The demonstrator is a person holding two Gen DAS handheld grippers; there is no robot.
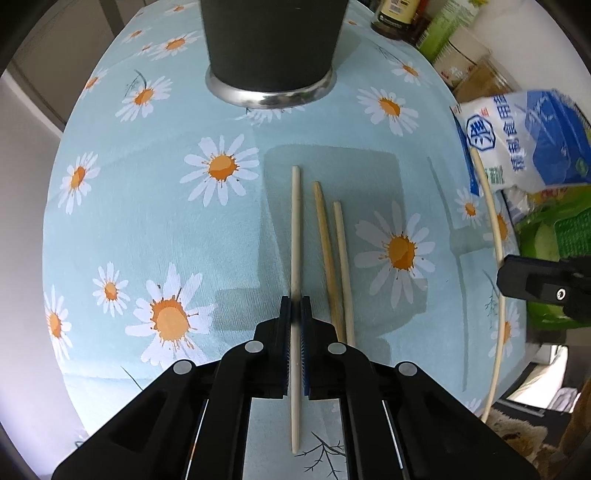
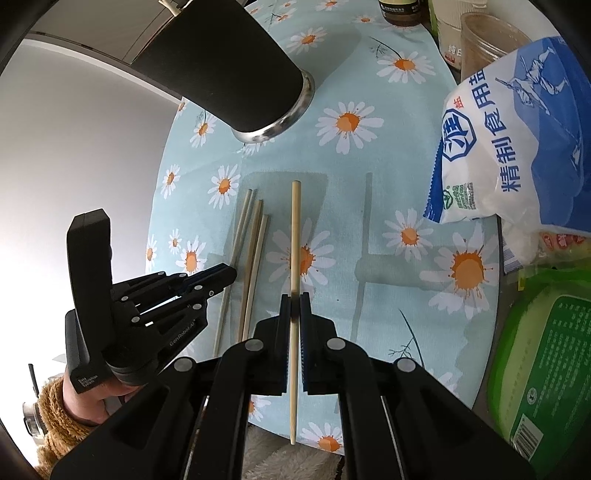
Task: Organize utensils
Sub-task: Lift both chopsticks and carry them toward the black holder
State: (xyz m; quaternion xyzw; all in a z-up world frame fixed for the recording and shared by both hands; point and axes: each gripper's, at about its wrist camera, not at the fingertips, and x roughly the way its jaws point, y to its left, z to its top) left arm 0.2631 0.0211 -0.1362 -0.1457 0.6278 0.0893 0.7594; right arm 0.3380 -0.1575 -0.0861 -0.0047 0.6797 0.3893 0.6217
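A tall black utensil cup (image 1: 271, 44) with a metal base stands at the back of the daisy tablecloth (image 1: 147, 221). My left gripper (image 1: 295, 301) points steeply down and is shut on a pale wooden chopstick (image 1: 295, 229). Two more chopsticks (image 1: 334, 266) lie on the cloth just right of it. In the right wrist view my right gripper (image 2: 295, 297) is shut on another chopstick (image 2: 294, 236), held above the cloth. The left gripper (image 2: 225, 275) sits to its left at the group of three chopsticks (image 2: 253, 243), and the cup (image 2: 229, 74) stands behind them.
A blue and white salt bag (image 2: 517, 129) and a green pack (image 2: 543, 362) crowd the table's right side. Jars (image 2: 487, 40) and a dark bottle (image 2: 400, 11) stand at the back right. The cloth's edge runs along the left. A hand in a fuzzy brown sleeve (image 2: 55, 417) holds the left gripper.
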